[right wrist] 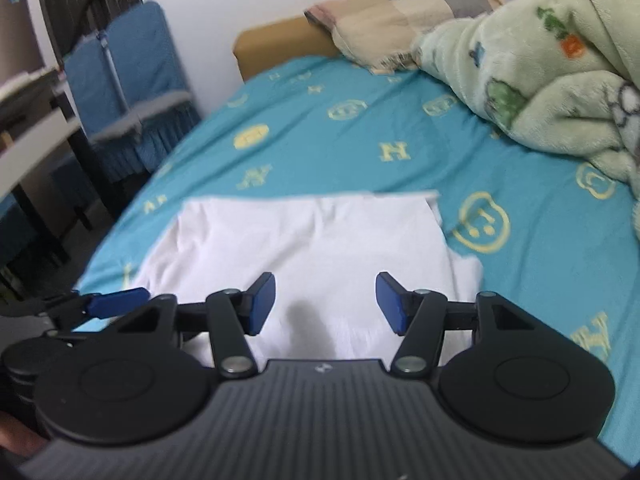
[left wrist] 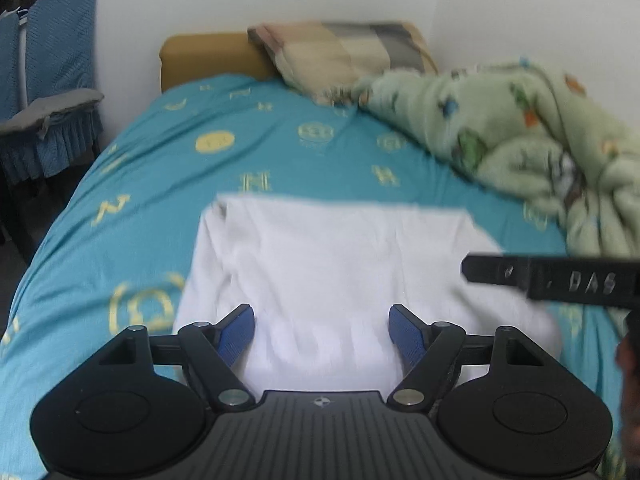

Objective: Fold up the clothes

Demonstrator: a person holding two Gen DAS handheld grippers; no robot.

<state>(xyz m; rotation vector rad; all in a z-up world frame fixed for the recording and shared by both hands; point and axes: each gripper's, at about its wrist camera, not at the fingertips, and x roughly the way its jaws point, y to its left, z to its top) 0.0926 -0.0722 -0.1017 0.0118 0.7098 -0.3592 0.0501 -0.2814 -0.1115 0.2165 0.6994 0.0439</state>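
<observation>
A white garment (left wrist: 340, 256) lies folded into a rough rectangle on the teal bed sheet (left wrist: 160, 152); it also shows in the right wrist view (right wrist: 304, 236). My left gripper (left wrist: 322, 334) is open and empty, just above the garment's near edge. My right gripper (right wrist: 325, 304) is open and empty over the garment's near part. The right gripper's black finger (left wrist: 560, 278) reaches in from the right in the left wrist view. A blue pad of the left gripper (right wrist: 118, 300) shows at the left in the right wrist view.
A crumpled green fleece blanket (left wrist: 520, 136) lies on the bed's right side (right wrist: 560, 60). A striped pillow (left wrist: 344, 52) leans on the mustard headboard (left wrist: 200, 56). A blue-covered chair (left wrist: 48, 80) stands left of the bed, with a desk (right wrist: 28, 140) beside it.
</observation>
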